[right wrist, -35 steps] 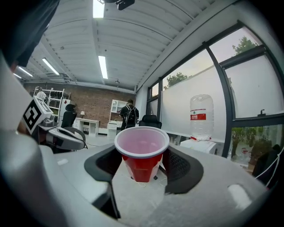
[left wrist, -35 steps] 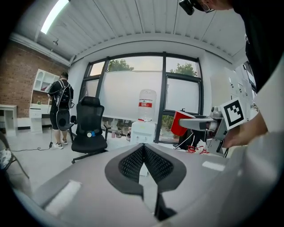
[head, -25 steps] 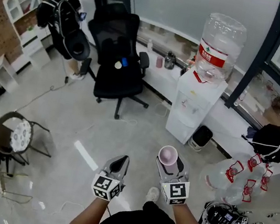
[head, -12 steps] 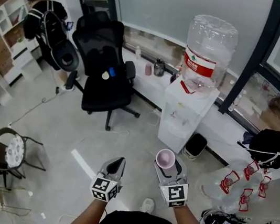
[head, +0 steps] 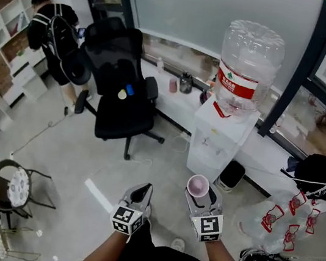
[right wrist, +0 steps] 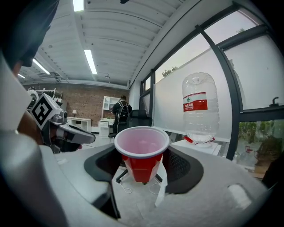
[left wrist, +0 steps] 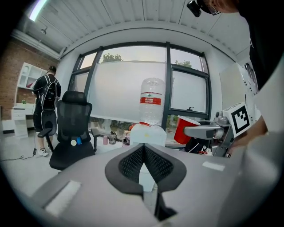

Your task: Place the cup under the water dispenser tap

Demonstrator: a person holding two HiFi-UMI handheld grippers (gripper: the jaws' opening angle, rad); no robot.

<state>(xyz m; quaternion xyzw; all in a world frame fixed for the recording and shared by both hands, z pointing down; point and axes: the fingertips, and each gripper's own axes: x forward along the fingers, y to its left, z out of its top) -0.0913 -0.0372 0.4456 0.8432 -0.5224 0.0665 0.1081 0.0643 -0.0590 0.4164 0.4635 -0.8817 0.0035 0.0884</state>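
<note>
Red plastic cup: light, crushable; you are holding its lower wall in right gripper jaws.
Left gripper jaws: pressing together, empty.

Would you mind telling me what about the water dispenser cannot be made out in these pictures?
- Taps: in the head view the water dispenser is too small to show them clearly.
- Front panel: in the left gripper view the closed left tongs cover it.
- Body below the bottle: in the right gripper view the right tongs, holding the cup, hide it.
</note>
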